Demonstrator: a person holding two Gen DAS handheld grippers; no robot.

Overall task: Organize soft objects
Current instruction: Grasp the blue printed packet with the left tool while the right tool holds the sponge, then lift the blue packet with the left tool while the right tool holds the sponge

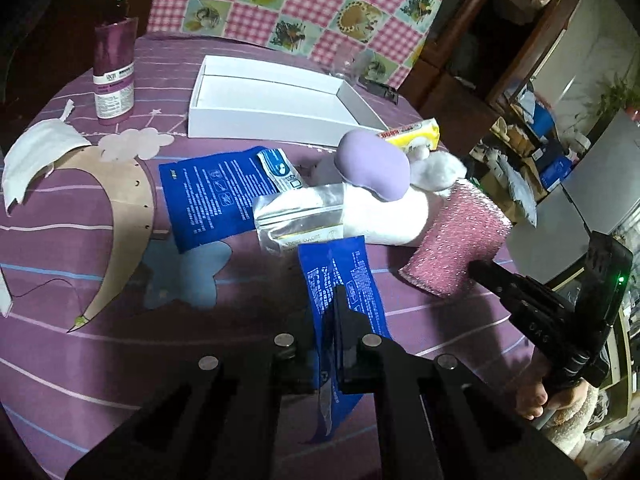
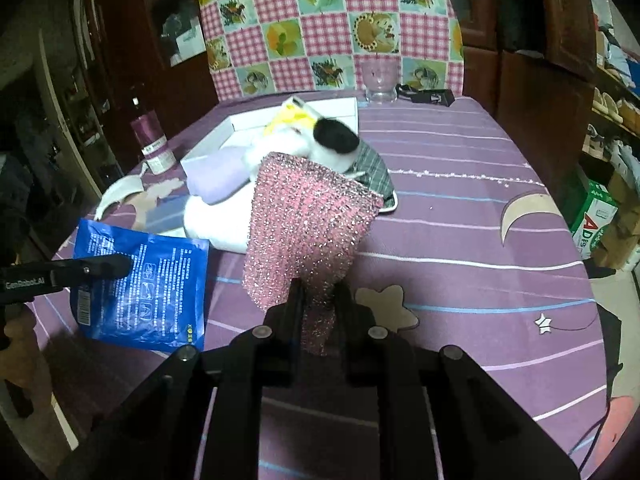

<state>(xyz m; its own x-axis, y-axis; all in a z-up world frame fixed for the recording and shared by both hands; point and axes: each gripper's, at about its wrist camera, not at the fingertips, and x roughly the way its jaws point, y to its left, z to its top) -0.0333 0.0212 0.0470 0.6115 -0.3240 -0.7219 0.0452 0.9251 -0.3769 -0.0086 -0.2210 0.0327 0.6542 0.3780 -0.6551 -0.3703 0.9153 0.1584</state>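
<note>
My left gripper [image 1: 330, 312] is shut on the near end of a blue printed pack [image 1: 344, 276], which hangs up off the purple tablecloth. The same pack [image 2: 148, 292] shows at the left of the right wrist view, with the left gripper [image 2: 116, 266] on it. My right gripper [image 2: 318, 292] is shut on a pink glittery sponge cloth [image 2: 308, 232], lifted at its near edge. That cloth [image 1: 460, 236] lies right of a pile holding a second blue pack [image 1: 208, 196], a silver pouch [image 1: 300, 216], a lilac cushion [image 1: 374, 164] and a white soft bundle [image 1: 392, 216].
An open white box [image 1: 272, 96] stands behind the pile, with a purple bottle [image 1: 114, 76] to its left. A yellow packet [image 1: 412, 136], a cotton wad [image 1: 440, 168] and a white mask [image 1: 36, 160] also lie about. A black-and-white plush [image 2: 332, 140] and a glass [image 2: 380, 80] sit further back.
</note>
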